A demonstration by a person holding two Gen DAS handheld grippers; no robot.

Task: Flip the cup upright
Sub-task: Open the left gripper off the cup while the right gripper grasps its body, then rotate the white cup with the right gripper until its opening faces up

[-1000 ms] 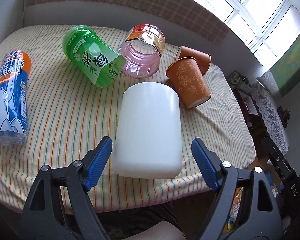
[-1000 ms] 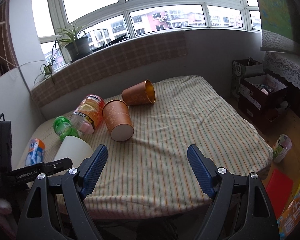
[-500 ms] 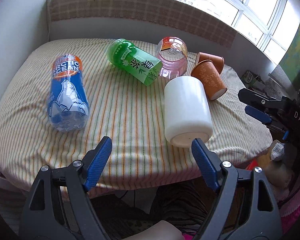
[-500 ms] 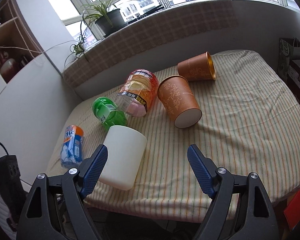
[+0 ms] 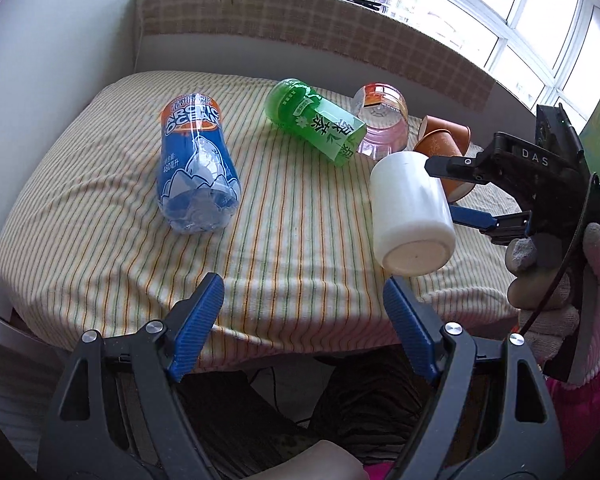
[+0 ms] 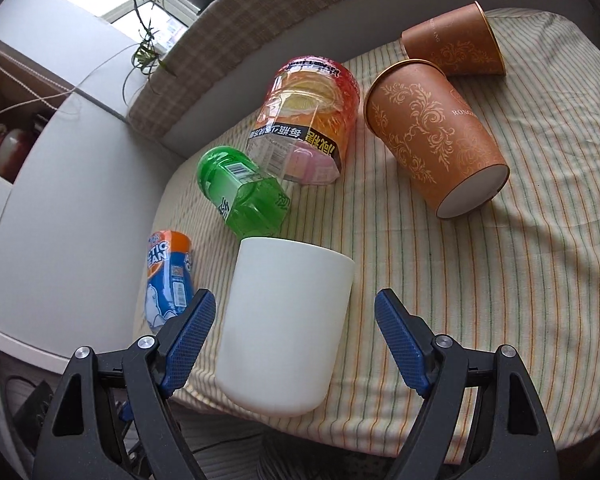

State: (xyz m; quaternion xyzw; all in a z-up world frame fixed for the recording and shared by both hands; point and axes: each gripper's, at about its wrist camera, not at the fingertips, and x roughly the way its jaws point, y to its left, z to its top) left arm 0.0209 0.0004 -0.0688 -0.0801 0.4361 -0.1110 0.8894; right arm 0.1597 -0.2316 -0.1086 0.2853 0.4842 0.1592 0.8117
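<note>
A white cup (image 6: 288, 324) lies on its side near the front edge of the striped cloth, its base toward me; it also shows in the left wrist view (image 5: 410, 212). My right gripper (image 6: 294, 340) is open with its jaws on either side of the cup's lower half, not touching it. In the left wrist view the right gripper (image 5: 456, 192) reaches in from the right beside the cup. My left gripper (image 5: 304, 316) is open and empty, off the table's front edge, left of the cup.
A blue bottle (image 5: 196, 168), a green bottle (image 5: 316, 120) and a pink-orange bottle (image 6: 308, 120) lie on the striped cloth (image 5: 300, 216). Two brown paper cups (image 6: 432, 136) (image 6: 456, 44) lie on their sides at the right. A wall and window ledge stand behind.
My left gripper has drawn back and to the left, away from the white cup. My right gripper has moved in from the right and now straddles the cup.
</note>
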